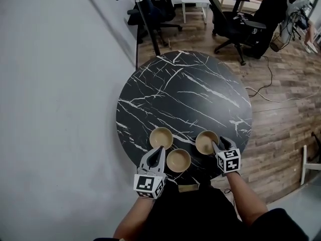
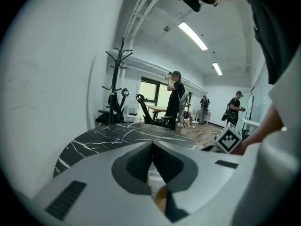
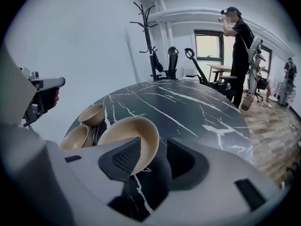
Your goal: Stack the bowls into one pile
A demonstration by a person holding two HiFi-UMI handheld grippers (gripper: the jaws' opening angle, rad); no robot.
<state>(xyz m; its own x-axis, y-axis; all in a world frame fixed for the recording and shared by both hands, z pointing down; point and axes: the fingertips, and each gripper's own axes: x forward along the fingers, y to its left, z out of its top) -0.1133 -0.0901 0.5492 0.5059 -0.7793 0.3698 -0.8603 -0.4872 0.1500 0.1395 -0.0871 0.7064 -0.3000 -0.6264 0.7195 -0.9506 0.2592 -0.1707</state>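
At the near edge of the round black desk with white marble veining, three smooth, round tan bowls sit apart, unstacked. We hold the left gripper with its jaws clenched on nothing, the tip just beside the left bowl and the middle bowl. The right gripper has its jaws released, astride the rim of the right bowl, pads not pressing. Beyond stand black office chairs on a wood plank floor.
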